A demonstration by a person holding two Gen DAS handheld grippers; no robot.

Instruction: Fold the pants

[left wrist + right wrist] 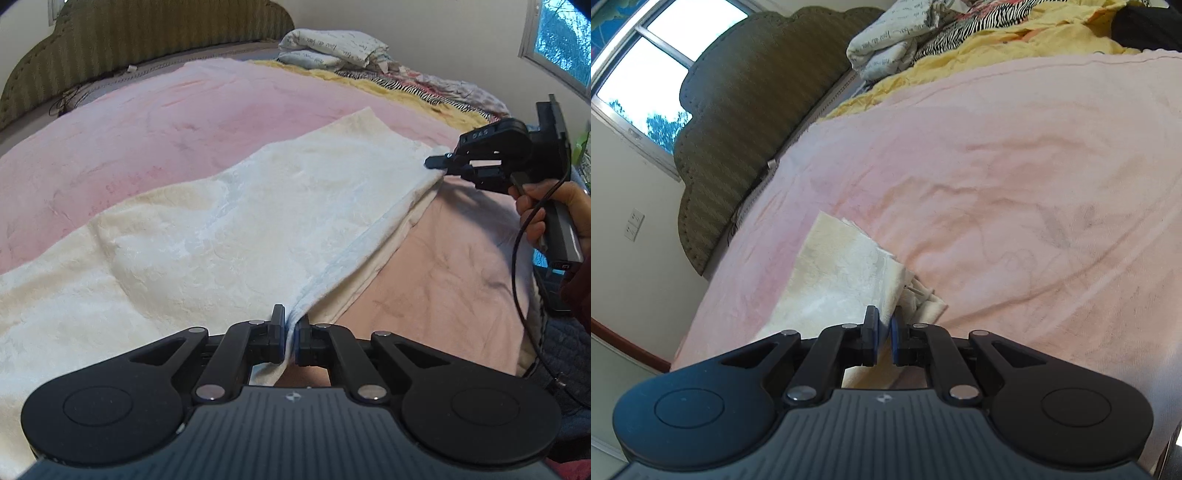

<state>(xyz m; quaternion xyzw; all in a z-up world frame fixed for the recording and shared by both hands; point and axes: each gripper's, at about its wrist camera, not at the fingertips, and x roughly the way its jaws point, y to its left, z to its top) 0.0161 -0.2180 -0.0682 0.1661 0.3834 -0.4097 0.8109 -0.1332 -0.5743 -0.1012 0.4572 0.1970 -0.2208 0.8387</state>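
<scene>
1. One pair of cream-white pants (207,229) lies spread on the bed, on top of a pink blanket (147,122). It is the only garment being handled.
2. In the left wrist view the pants' long axis runs from the lower left up toward the right. One layer is folded over another, and the lower layer shows as a strip along the near edge.
3. Two grippers are in play. The left gripper (291,338) has its fingers closed on the near edge of the pants, with the cloth pinched between the blue pads.
4. The right gripper (437,162), held by a hand (546,210), has its fingers closed on the far right corner of the pants, lifting that edge slightly off the blanket. In its own view (884,339) the cloth runs away from the fingers toward the upper left, ending in a straight edge.
5. A black cable (524,258) hangs down from the right gripper.
6. Beyond the pink blanket lies one yellow blanket (1015,40), with one zebra-striped cloth (967,27) on it.
7. One bundle of white fabric with script print (332,46) sits near the head of the bed.
8. One olive striped headboard (147,33) with a scalloped top stands behind the bed.
9. One window (646,62) is in the wall beside the headboard, and one wall outlet (634,224) sits below it.
</scene>
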